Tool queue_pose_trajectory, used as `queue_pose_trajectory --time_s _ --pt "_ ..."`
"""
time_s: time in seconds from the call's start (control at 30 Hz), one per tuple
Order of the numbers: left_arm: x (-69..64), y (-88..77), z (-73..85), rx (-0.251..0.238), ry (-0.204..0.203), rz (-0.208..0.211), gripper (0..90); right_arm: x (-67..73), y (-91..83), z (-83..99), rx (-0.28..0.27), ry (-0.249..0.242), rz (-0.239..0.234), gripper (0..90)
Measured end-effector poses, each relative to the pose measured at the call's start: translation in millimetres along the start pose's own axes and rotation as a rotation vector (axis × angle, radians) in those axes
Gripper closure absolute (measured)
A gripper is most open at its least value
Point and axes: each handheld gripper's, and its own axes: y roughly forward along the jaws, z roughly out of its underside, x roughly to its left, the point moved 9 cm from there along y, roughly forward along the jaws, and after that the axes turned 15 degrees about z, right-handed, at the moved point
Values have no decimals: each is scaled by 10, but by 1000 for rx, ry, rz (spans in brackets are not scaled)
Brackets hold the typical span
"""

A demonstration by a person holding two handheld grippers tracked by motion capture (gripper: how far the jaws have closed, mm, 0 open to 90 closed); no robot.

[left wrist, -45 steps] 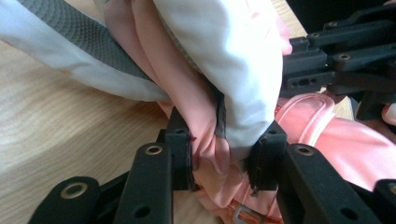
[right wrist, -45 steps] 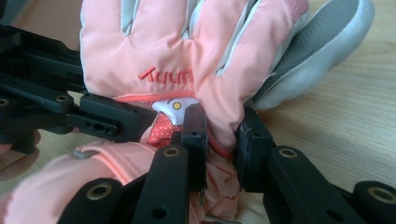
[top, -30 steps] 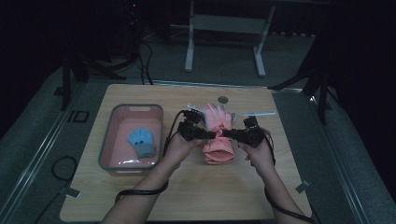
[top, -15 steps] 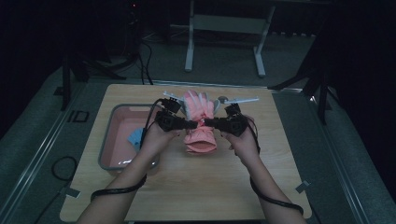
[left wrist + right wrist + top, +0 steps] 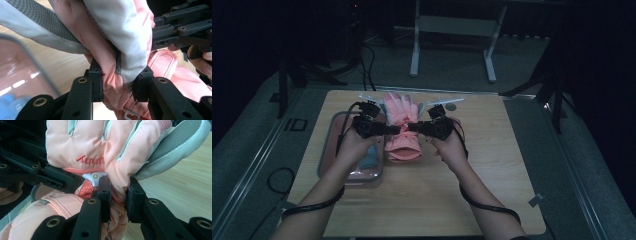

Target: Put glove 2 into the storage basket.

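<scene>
A pink padded glove with grey trim hangs above the wooden table, fingers pointing away from the person and cuff drooping toward them. My left gripper is shut on its left side and my right gripper on its right side, jaws facing each other. In the left gripper view the jaws pinch bunched pink and grey fabric of the glove. In the right gripper view the jaws squeeze the glove near its wrist, below red lettering.
A pink tray lies on the table's left side, holding a blue object, partly under the left hand. A small round grey thing sits near the far edge. A white stand is beyond the table.
Both grippers have carried the glove to the left and higher, away from the person, so it now hangs next to the tray's right edge. The grips have not changed.
</scene>
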Motion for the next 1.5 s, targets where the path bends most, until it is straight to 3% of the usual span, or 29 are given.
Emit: queue_pose_trajectory --time_s 0.27,0.37,0.4,0.47,0.67,0.83,1.03,1.13,1.37,1.5 --pt "190 -405 127 -14 -17 -51 670 405 247 -139 -2 -16 -37 762" --pt "258 -514 188 -13 -27 -63 670 493 308 -156 0 -17 -50 762" --pt "321 -600 242 -10 -34 -74 670 616 401 -167 6 -18 -60 762" --pt "401 -692 313 -8 -49 -83 670 727 499 -166 15 -28 -68 762" --pt "653 -855 577 -1 -96 -92 669 989 789 -92 55 -41 -92 762" --pt "868 -852 791 4 -133 -79 667 1108 1034 47 99 -43 -89 761" --pt "1046 -731 1029 21 -183 -54 667 1133 1224 209 155 -59 -77 761" --pt "1092 -677 1104 31 -194 -64 659 1132 1321 343 216 -85 -43 756" --pt "1131 -606 1173 68 -215 -101 638 1157 1389 415 274 -148 21 746" --pt "1164 -586 1178 64 -236 -88 638 1151 1414 424 301 -152 51 716"
